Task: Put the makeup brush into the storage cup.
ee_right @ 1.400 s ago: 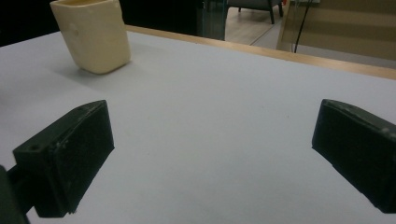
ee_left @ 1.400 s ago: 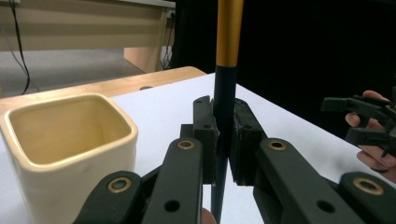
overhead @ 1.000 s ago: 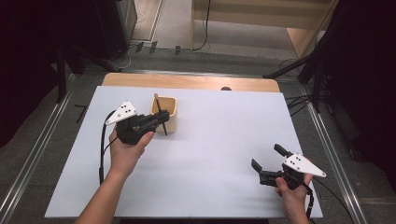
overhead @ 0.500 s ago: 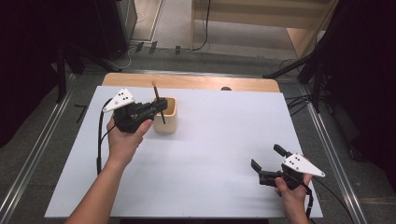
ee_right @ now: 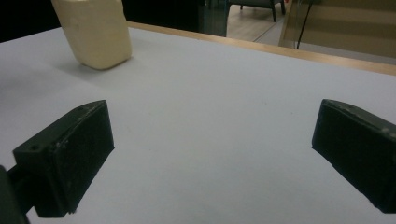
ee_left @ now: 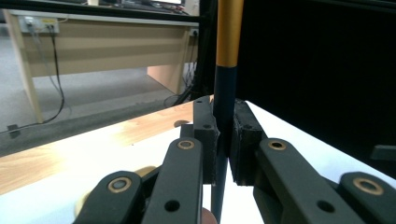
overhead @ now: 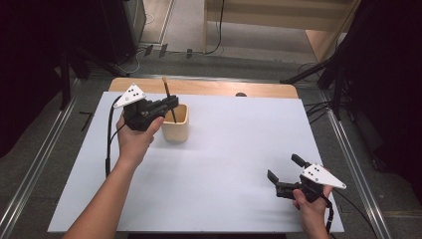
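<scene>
A thin stick [overhead: 166,89] with a dark shaft and a tan upper end stands nearly upright over a cream cup [overhead: 177,131] at the table's far left. My left gripper [overhead: 171,103] is shut on its shaft just above the cup's rim, and the lower end reaches into the cup's mouth. In the left gripper view the left gripper [ee_left: 226,140] pinches the dark shaft, and the stick [ee_left: 229,37] turns gold higher up. My right gripper [overhead: 284,168] stays open low over the table's near right. In its own view the right gripper [ee_right: 215,126] holds nothing, with the cup [ee_right: 93,32] far off.
The white table top [overhead: 229,149] ends in a wooden strip [overhead: 259,89] at its far edge. Metal rails run along both sides of the table. A wooden desk [ee_left: 93,42] with cables stands beyond the far edge, and dark curtains hang on the right.
My left gripper has risen and drifted toward the far left, drawing the stick upward in the cup. The right gripper and the cup have not moved.
</scene>
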A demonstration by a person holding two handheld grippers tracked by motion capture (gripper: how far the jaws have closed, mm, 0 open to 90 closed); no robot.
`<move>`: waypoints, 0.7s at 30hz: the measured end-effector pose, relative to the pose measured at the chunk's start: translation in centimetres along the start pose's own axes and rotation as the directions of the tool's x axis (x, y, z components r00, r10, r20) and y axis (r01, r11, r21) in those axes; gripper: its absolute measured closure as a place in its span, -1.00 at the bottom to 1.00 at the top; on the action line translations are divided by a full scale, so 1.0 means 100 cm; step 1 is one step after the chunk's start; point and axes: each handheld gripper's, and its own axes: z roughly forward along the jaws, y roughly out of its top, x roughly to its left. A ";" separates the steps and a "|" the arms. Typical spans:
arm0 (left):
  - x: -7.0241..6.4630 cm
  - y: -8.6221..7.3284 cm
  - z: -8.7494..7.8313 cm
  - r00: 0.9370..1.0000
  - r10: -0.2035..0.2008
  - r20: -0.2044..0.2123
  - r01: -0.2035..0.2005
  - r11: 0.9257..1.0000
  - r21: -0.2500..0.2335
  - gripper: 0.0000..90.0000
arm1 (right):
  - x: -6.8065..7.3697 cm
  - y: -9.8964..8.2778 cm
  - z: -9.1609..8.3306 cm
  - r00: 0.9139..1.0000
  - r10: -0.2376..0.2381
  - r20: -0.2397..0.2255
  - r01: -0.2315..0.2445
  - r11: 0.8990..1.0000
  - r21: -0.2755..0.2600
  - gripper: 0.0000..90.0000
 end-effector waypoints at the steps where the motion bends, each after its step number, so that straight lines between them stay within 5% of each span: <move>1: 0.001 0.000 0.001 1.000 0.000 -0.006 0.000 1.000 0.000 0.86 | 0.000 0.000 0.000 1.000 0.001 0.000 -0.001 1.000 0.001 -1.00; 21: 0.022 -0.014 0.020 0.997 -0.019 -0.080 0.020 1.000 0.010 0.86 | 0.000 -0.001 0.002 1.000 0.002 -0.005 -0.002 1.000 0.006 -1.00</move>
